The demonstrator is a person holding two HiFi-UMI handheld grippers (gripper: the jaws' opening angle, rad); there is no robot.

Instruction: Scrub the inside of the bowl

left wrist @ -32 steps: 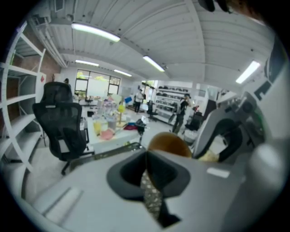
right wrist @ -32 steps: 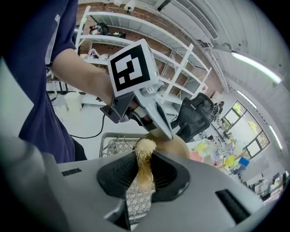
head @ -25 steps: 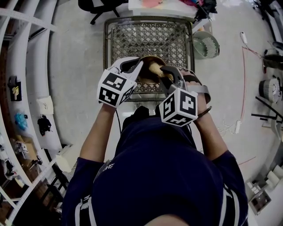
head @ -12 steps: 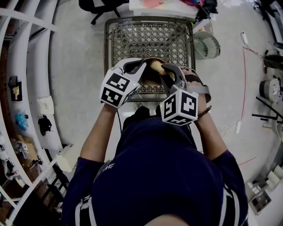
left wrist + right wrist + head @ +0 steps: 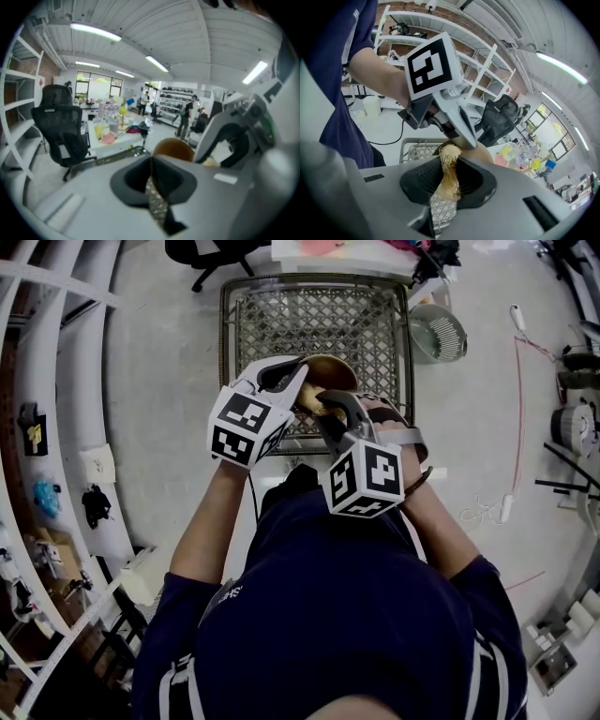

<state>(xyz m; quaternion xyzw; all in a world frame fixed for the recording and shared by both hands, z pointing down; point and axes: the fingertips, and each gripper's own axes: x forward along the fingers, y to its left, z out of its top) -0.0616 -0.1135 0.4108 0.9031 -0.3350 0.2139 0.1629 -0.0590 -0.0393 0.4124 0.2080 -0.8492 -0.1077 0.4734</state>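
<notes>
The right claw, pinching a straw scrubber, has swung left, deeper into the bowl (held by its rim in the closed left claw, over the basket's near edge). Scrubbing looks under way.

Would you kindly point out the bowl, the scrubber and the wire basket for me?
bowl (image 5: 334, 371), head view, its visible brown part.
scrubber (image 5: 449, 172), right gripper view, its fibrous middle.
wire basket (image 5: 319, 320), head view, its bare mesh floor.
</notes>
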